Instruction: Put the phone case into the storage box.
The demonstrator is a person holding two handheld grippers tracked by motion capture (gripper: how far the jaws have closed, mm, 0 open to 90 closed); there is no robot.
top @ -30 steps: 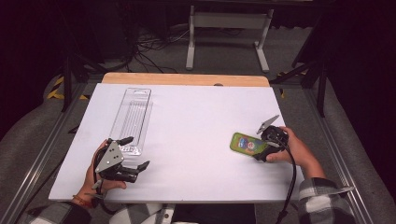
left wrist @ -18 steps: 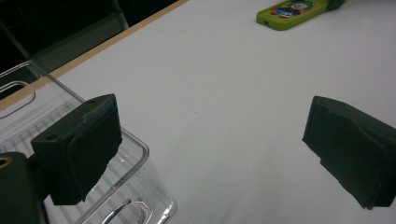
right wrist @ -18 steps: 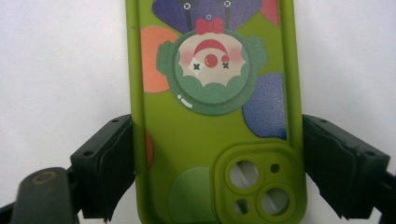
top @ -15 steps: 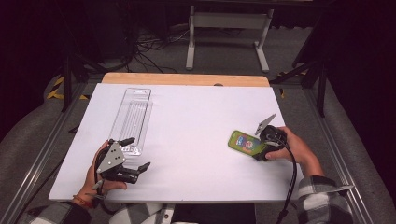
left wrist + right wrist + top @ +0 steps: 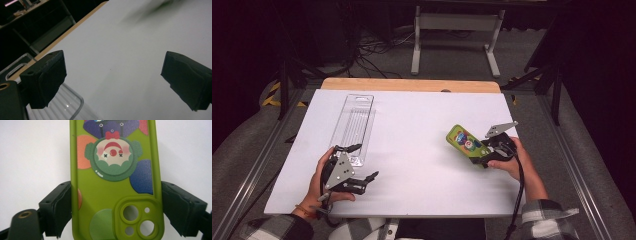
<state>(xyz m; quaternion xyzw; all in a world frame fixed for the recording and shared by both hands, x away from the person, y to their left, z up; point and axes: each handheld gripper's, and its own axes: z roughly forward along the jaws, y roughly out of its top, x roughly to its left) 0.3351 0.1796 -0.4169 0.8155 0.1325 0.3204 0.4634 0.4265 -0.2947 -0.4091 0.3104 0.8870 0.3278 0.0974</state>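
The right gripper (image 5: pixel 486 156) grasps a green phone case (image 5: pixel 465 142) near the right side of the white table (image 5: pixel 422 130). In the right gripper view the two black jaws press against the long edges of the phone case (image 5: pixel 113 185), one on each side, close to the end with the camera cut-outs. The case's back faces the camera there, showing a cartoon face with a red bow and nose, coloured blobs around it, and a raised block with several round holes at the bottom. In the high view the case sticks out from the gripper toward the middle of the table, tilted with its far end raised off the surface.

The left gripper (image 5: pixel 360 168) is held in the person's left hand (image 5: pixel 319 182) near the front left corner of the table. Its jaws are spread wide and grip nothing; in the left gripper view they stand far apart with bare table between them. A clear plastic tray (image 5: pixel 354 122) lies lengthwise on the left part of the table, its near end just beside the left gripper, and its rounded corner (image 5: pixel 72 105) shows under the left jaw in that gripper's view. The tray and the phone case are well apart.
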